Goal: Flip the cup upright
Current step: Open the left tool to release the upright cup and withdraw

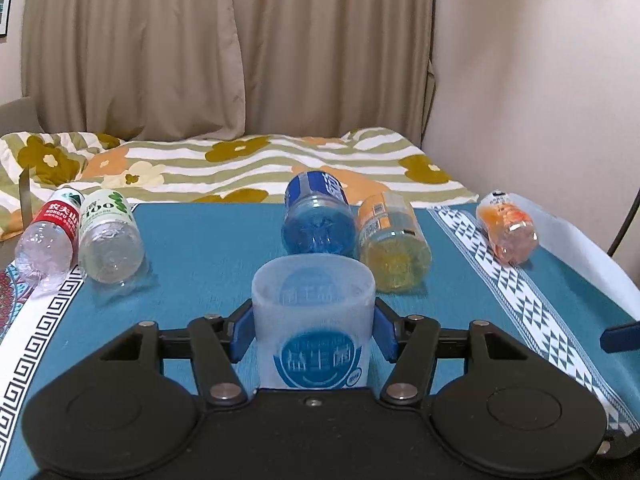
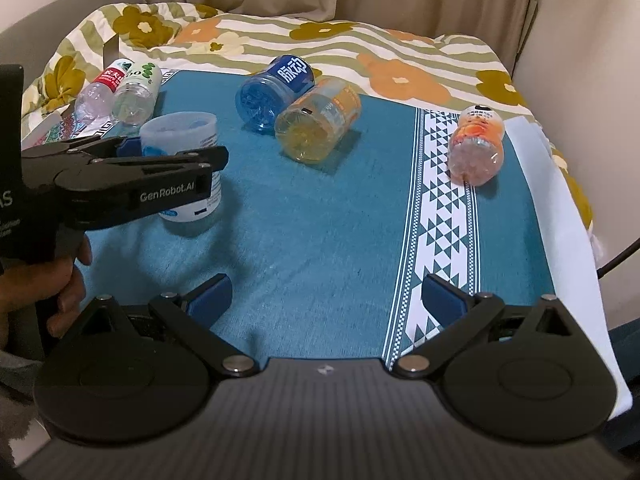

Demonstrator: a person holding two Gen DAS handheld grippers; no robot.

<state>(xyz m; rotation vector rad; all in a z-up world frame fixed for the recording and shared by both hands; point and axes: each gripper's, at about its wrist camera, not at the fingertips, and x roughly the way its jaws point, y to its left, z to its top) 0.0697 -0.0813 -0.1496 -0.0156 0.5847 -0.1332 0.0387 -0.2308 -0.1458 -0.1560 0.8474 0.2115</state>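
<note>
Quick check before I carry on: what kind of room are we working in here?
Most likely a bedroom at home: a flowered quilt lies on what seems a bed behind the table, with drawn curtains behind it.

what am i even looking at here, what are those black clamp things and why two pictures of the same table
Each black clamp is a hand-held gripper: a person squeezes one in each hand, and a camera on each looks forward along its two blue-padded fingers. That gives two views of one blue tablecloth.

The left view shows the left hand-held gripper closed on a translucent white cup, which stands mouth up. The right view shows that same cup from the side, with the right hand-held gripper open and holding nothing.

Five bottles lie on their sides: a red-label one, a clear one, a blue one, a yellow one and an orange one.
</note>
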